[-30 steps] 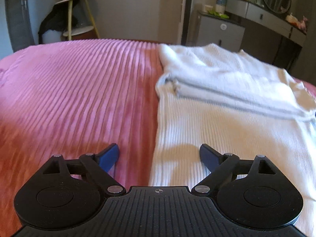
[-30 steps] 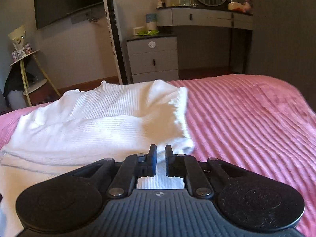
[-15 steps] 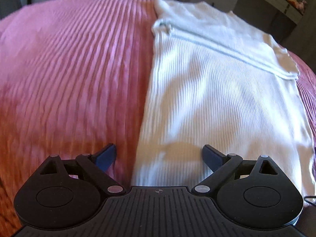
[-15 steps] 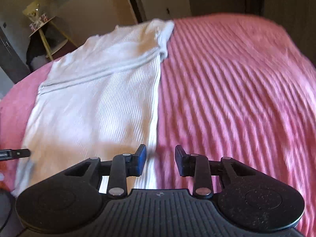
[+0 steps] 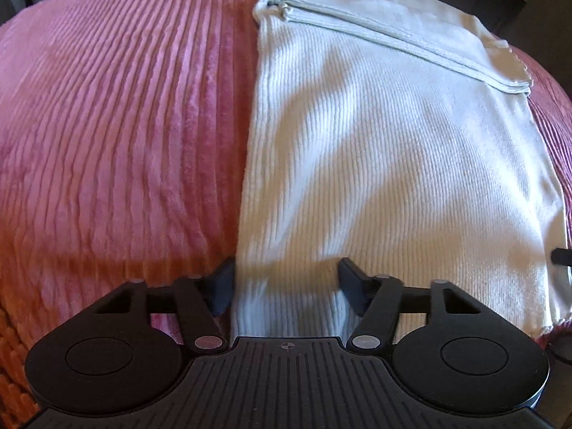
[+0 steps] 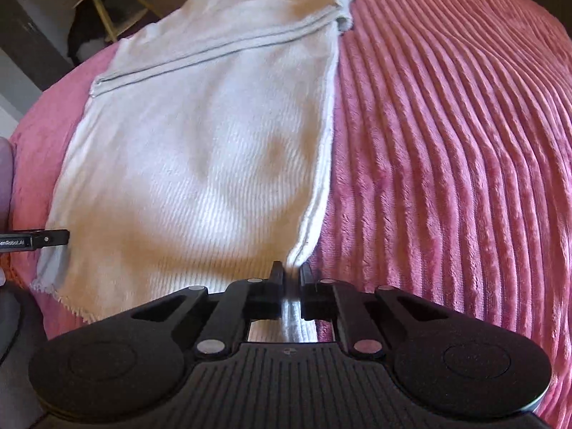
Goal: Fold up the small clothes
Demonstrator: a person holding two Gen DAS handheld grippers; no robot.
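We saw a wide pink bedspread of plush ribbed fabric [image 5: 118, 136] filling most of both views, and on it lay the white ribbed knit garment [image 5: 393, 150], spread flat and long, running away from us toward the far edge of the bed. Its ribs ran lengthwise, its side edges were fairly straight, and its near hem looked slightly frayed at the corner seen in the right wrist view. Across the far part, a folded-over portion lay on the body of the garment, ending in a grey-white double-stitched band [image 5: 386, 37] that crossed the cloth at a slant, with a small bunched end at one side. Soft shadows and patches of sunlight fell over the knit. The left gripper [image 5: 286, 286] sat over the garment's near left corner, and its jaws had just been closing: they stood part-way open, one blue pad [image 5: 223, 286] against the cloth's side edge on the bedspread, the other pressing down on the knit, with a band of fabric between them that they did not yet squeeze. The right gripper [image 6: 292, 277] was at the near right corner, its jaws having just closed, and a raised ridge of the garment's edge was pinched tight between the black fingers [image 6: 276, 275].
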